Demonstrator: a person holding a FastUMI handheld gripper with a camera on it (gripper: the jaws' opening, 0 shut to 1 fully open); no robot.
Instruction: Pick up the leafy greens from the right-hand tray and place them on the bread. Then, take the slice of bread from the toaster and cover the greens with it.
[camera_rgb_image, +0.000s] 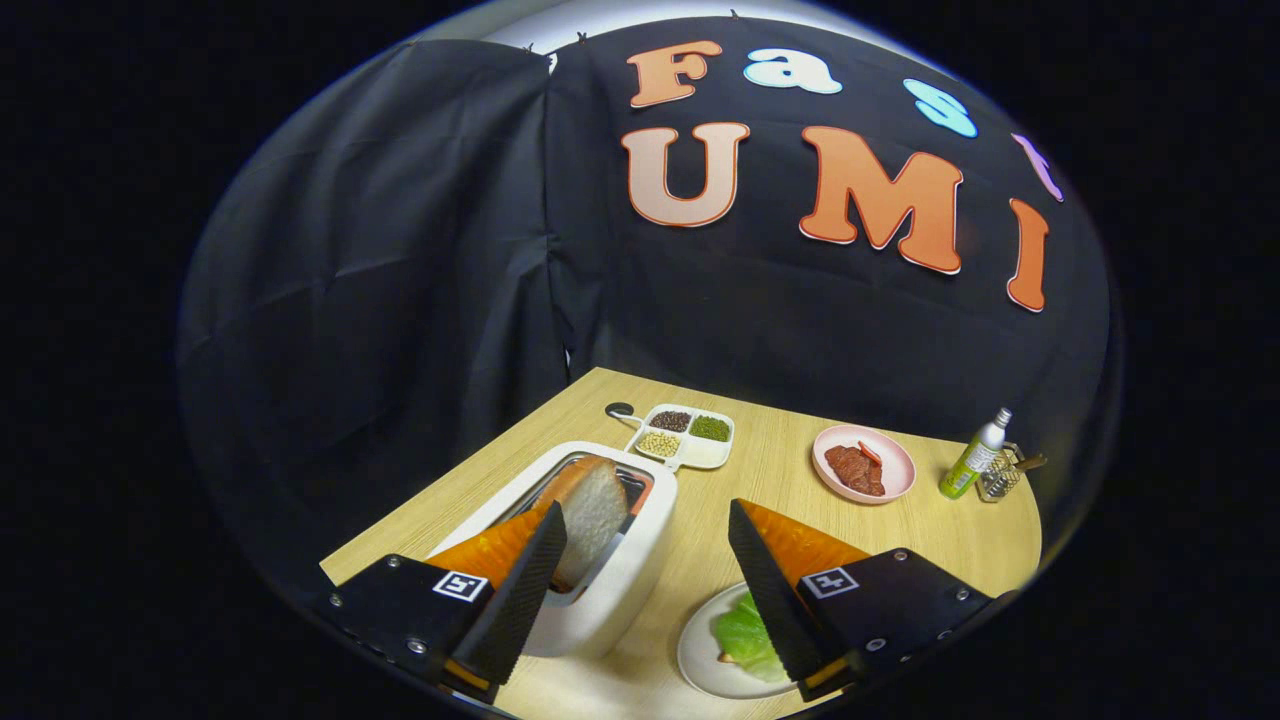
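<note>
A white toaster (622, 575) stands on the wooden table (760, 480), and a slice of bread (592, 508) sticks up out of its slot. My gripper (646, 508) is open and holds nothing. Its left fingertip sits in front of the bread's near edge, while the right finger hangs over a white plate (700, 665). Leafy greens (742, 632) lie on that plate, partly hidden behind the right finger. What lies under the greens I cannot make out.
Beyond the toaster sits a white divided tray (685, 436) of beans and seeds with a dark spoon (620, 410) beside it. A pink plate (864, 463) holds red meat slices. A green bottle (972, 457) and a small metal rack (1005, 475) stand near the table's far right edge.
</note>
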